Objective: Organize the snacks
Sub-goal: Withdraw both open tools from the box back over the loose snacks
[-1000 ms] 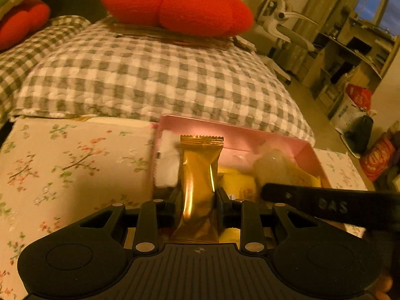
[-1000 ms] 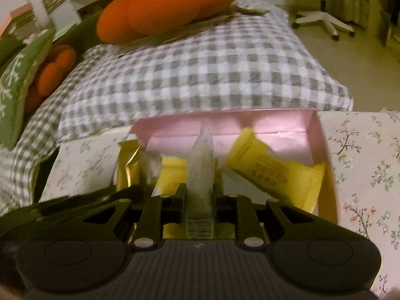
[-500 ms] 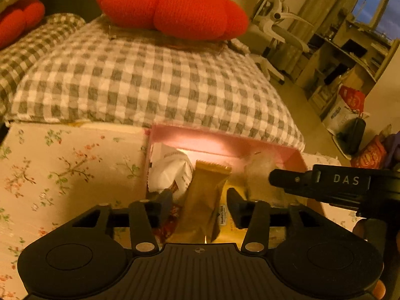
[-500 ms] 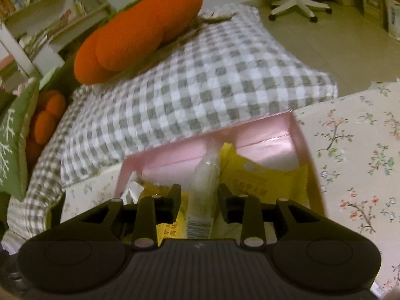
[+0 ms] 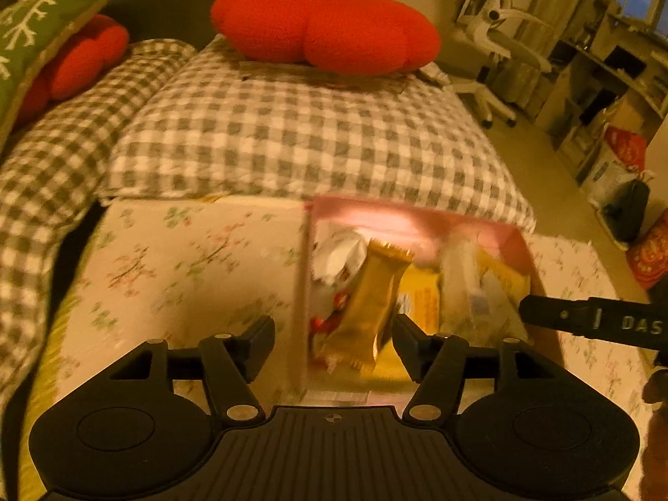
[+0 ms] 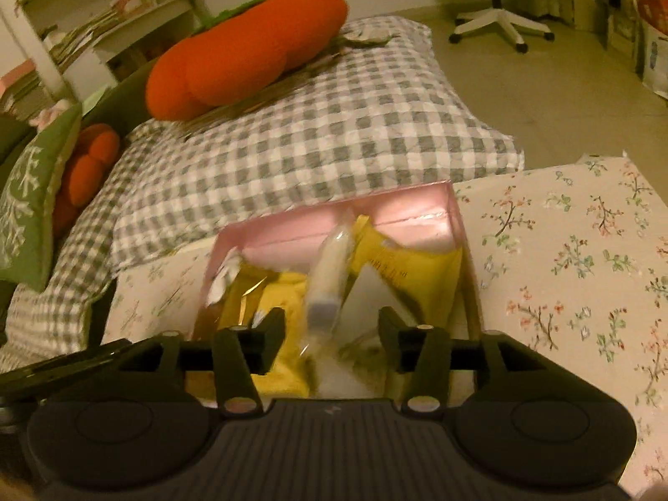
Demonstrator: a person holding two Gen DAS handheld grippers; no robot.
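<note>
We are inspecting a low table [image 5: 179, 259] that is wearing a floral cloth in pink and green sprigs on cream. It is butting against a bed [image 5: 292, 146] under a grey-and-white checked cover. A pink box [image 6: 417, 208] is sitting open on the cloth at the edge nearest the bed, and the snacks are lying inside it: a gold packet [image 5: 371, 309] leaning upright, a white wrapper [image 5: 338, 254] behind it, yellow packets [image 6: 409, 275] along the far side, and a pale clear sachet [image 6: 330, 267] standing on end.

The left claw [image 5: 334, 340] is hanging over the box with its jaws opening; the gold packet is showing between them, but the pads are standing clear of it. The right claw [image 6: 332, 334] is doing the same above the sachet, jaws opening and touching nothing. Both views are blurring somewhat.

On the bed, a large red tomato cushion [image 5: 325, 25] is resting on a flat mat. A smaller red cushion [image 5: 79, 58] and a green pillow [image 5: 29, 37] are lying to the left. Beyond the bed we are noting a white swivel chair [image 5: 497, 41] on a bare tiled floor [image 6: 542, 83], a desk with shelving [image 5: 605, 71] and bags [image 5: 622, 154] at the right, and a white bookshelf [image 6: 83, 12] in the right claw's view. The light is dim and yellowish.
</note>
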